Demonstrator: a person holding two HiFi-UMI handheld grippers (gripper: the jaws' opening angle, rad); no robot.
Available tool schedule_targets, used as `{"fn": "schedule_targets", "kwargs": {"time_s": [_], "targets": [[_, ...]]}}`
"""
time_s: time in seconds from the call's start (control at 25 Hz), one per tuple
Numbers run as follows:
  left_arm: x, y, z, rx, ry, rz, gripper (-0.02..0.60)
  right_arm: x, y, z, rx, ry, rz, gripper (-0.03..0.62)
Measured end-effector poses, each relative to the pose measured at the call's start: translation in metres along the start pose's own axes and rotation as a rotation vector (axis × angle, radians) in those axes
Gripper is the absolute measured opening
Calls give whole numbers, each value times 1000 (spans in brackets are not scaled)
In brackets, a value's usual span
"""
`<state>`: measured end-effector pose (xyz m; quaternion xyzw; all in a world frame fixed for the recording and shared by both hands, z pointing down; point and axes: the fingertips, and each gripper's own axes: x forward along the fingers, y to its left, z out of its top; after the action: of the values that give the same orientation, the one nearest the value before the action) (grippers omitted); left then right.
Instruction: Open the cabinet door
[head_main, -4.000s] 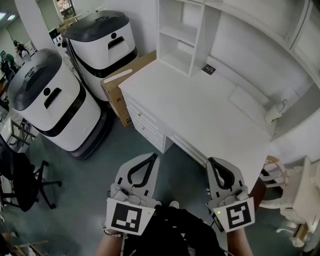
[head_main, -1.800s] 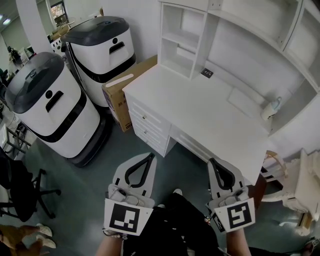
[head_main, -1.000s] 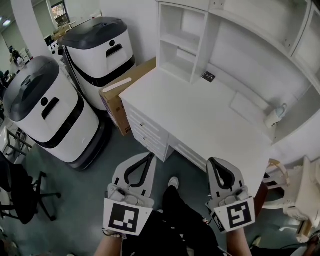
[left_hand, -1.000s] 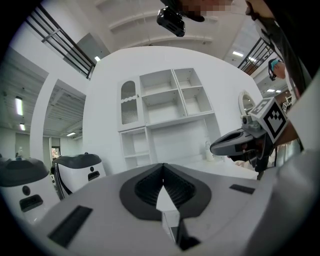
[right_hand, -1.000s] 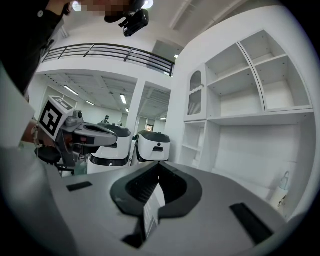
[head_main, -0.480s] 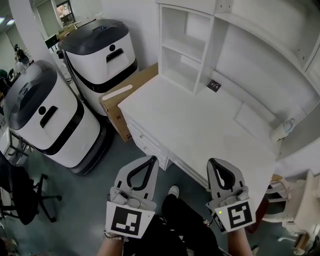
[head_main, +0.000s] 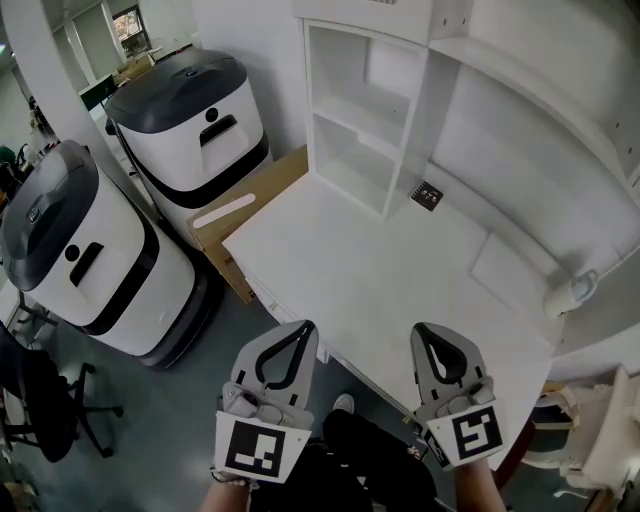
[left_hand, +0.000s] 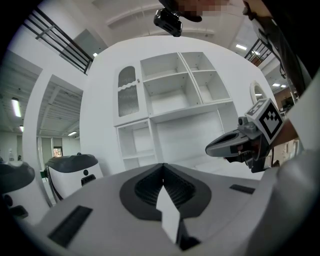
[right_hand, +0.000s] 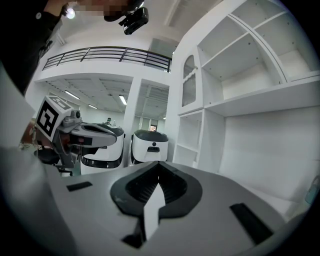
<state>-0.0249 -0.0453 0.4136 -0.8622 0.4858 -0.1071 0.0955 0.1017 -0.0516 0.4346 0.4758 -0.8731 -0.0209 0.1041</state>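
Head view looks down on a white desk unit with open shelves rising behind its bare worktop. White machines with dark lids stand to its left, beside a cardboard box. The cabinet door, arched and with ribbed glass, sits high at the top left of the shelving in the left gripper view, well apart from both tools. The left gripper and right gripper hover side by side over the worktop's near edge. Each has its jaws pressed together with nothing between them. I judge this to be the approach step, since nothing touches the door yet. Next, one gripper needs to rise to the door's free edge or knob, part its jaws and close there before pulling. I can't make out a handle.
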Motion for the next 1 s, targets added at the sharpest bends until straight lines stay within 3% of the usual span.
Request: {"fn": "schedule_targets", "kwargs": {"time_s": [0.36, 0.56, 0.88, 1.0], "targets": [[61, 20, 6, 15, -2, -34, -3, 41, -42, 1, 5, 13, -2, 0], [86, 20, 3, -36, 12, -37, -3, 46, -61, -6, 23, 30, -19, 0], [101, 12, 11, -12, 15, -59, -3, 39, -77, -4, 26, 11, -41, 0], [102, 9, 14, -41, 20, -62, -3, 35, -80, -4, 38, 23, -59, 0]]}}
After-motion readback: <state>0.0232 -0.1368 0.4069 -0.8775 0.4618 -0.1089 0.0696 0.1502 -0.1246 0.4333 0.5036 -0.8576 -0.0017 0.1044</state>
